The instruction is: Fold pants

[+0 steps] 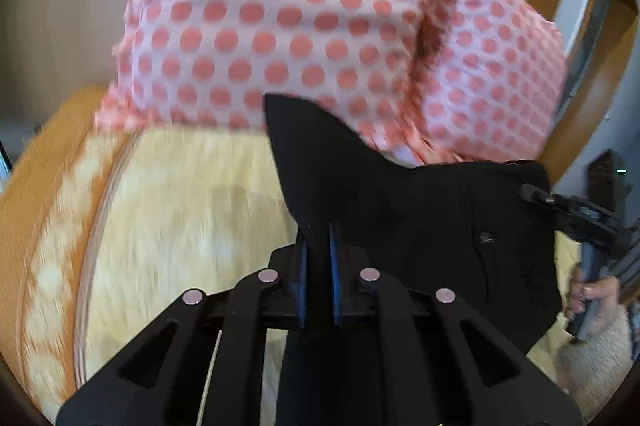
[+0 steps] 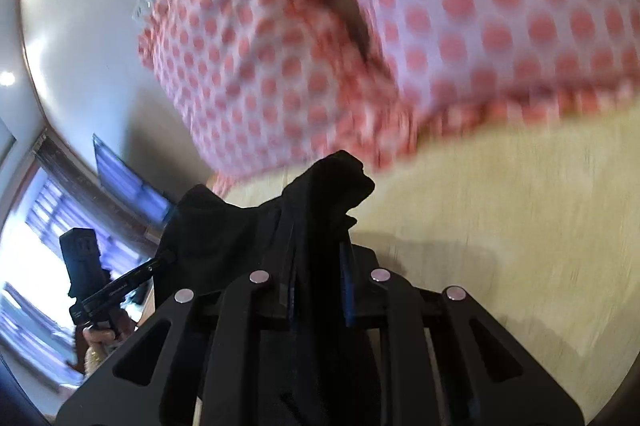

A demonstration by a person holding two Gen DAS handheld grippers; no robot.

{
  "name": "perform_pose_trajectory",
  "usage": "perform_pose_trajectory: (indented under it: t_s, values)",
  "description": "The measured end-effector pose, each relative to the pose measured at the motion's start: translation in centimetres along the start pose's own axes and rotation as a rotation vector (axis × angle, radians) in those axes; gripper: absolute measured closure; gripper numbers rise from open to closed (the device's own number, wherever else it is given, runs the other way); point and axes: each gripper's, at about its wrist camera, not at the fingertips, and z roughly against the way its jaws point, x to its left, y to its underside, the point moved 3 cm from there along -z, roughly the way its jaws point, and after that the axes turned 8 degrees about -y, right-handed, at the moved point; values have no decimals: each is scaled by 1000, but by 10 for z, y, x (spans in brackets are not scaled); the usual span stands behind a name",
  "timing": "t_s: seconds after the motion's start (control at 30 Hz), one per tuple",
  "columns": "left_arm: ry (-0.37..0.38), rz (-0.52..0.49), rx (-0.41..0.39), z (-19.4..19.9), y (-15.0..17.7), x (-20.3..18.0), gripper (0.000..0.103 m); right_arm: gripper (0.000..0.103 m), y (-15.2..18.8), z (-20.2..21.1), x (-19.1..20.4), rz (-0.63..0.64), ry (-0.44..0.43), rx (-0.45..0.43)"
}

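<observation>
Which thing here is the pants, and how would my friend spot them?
Find the big pillow with pink dots on the yellow bed cover. In front of it hang the pants, stretched between the two hand-held grippers. They are the only plain black cloth; everything around is dotted or yellow.

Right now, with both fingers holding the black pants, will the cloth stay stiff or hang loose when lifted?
Probably loose: the black pants sag between the left gripper and right gripper. They bunch into folds at the grip, so likely soft and light. Held corners may still slip.
</observation>
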Motion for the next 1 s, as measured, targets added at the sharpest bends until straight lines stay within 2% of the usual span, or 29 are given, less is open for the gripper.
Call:
perform_pose_trajectory:
  t_s: [0.07,0.17,0.23,0.33,0.37,0.4,0.43,0.47,0.57,0.63,0.7,0.77,0.8,0.83,0.9,0.97,1.0]
  values:
    - [-49,-13,14,-25,-12,-1,93,86,-8,-11,-19,-17,59,0]
    - [-65,56,160,-83,-6,11,93,85,5,-43,-54,-94,182,116]
    - [-86,68,191,-99,3,16,88,81,10,-48,-61,-97,214,141]
    - [-116,44,145,-89,5,17,83,72,5,-31,-54,-83,251,116]
    - [-142,31,116,-78,5,17,82,65,4,-21,-47,-68,269,97]
    - [-150,22,88,-67,6,17,81,56,5,-6,-33,-37,248,60]
    - [-147,12,52,-54,8,17,71,49,9,2,-23,-15,217,42]
    - [-118,2,11,-34,13,14,59,37,12,7,-15,6,191,32]
    - [3,-8,-12,-1,30,1,47,36,38,15,17,50,72,79]
    - [115,6,29,11,48,-8,42,36,53,14,27,25,-1,110]
    - [179,21,88,7,61,-14,38,34,66,9,29,-21,-62,149]
    - [182,36,162,-9,74,-16,38,24,77,-4,15,-68,-4,218]
    - [179,55,192,-20,79,-14,39,24,81,-8,9,-89,-2,228]
    - [180,72,195,-25,80,-13,40,24,80,-6,7,-99,-27,187]
    - [160,83,162,-27,79,-14,44,24,79,-3,7,-126,-23,180]
    - [129,95,152,-19,81,-15,45,24,81,5,16,-108,42,158]
    - [121,92,134,-10,83,-14,43,19,86,11,26,-55,109,140]
